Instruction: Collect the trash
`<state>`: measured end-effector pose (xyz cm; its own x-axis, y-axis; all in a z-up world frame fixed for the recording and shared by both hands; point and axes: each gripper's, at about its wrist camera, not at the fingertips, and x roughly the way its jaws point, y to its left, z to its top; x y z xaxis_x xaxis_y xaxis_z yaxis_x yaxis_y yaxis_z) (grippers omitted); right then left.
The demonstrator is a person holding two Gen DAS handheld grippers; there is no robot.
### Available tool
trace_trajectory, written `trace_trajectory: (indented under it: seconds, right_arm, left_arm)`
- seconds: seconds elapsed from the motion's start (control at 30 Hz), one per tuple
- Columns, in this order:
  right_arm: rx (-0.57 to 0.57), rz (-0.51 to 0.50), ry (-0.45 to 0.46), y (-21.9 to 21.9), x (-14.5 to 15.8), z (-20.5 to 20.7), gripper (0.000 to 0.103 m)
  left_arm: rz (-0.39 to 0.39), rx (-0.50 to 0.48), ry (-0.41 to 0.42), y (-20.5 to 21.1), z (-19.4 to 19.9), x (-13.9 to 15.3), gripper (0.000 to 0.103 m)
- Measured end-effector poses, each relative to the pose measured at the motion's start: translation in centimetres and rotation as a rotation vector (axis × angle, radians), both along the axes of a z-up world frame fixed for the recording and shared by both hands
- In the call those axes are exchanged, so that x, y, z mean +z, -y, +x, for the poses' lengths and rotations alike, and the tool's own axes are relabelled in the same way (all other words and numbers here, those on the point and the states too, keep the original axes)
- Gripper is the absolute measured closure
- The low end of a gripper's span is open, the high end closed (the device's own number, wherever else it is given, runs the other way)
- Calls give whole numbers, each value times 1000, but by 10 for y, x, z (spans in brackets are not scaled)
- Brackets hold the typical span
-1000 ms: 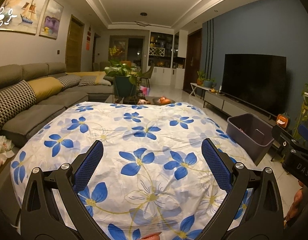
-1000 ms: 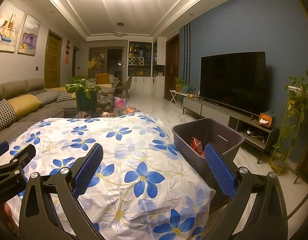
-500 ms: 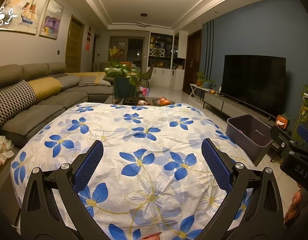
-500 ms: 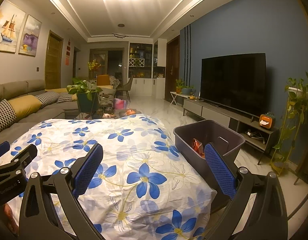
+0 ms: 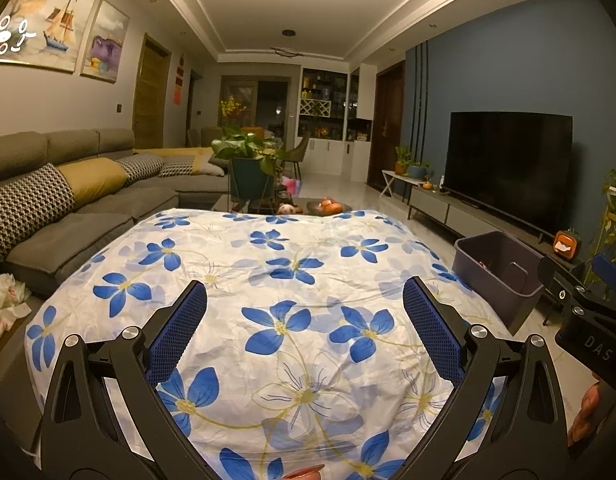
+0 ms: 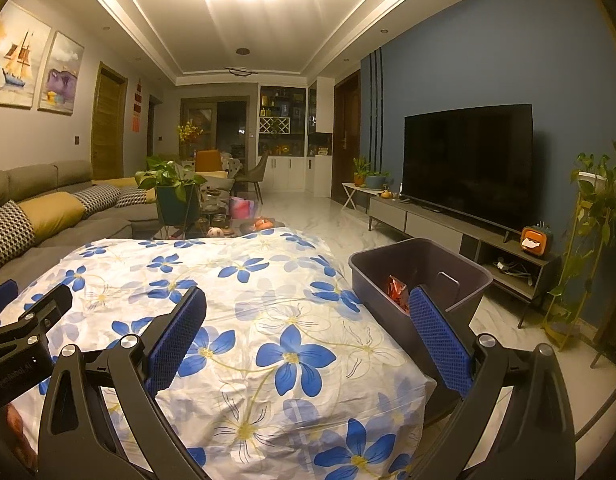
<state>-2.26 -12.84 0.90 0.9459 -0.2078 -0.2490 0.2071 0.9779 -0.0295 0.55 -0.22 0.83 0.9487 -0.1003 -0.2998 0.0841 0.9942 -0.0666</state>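
Both spread, empty: left claw over floral cloth; right claw near cloth edge, bin beside.

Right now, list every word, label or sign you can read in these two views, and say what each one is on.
"DAS": on the black body of the right hand-held gripper, left wrist view; further letters run out of sight.
Pale lettering on the left hand-held gripper, right wrist view: too blurred to read.
Red wall hangings beside the wooden door: too small to read.
Orange snack wrapper in the grey bin: no legible print.
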Motion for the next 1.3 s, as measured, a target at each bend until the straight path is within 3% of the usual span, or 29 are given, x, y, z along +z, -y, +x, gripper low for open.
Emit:
trace_trajectory:
  seconds: [1.3]
  right_arm:
    - [6,1,1,-5,-1,1,6]
  left_arm:
    - [3,7,2,1,0,4,6]
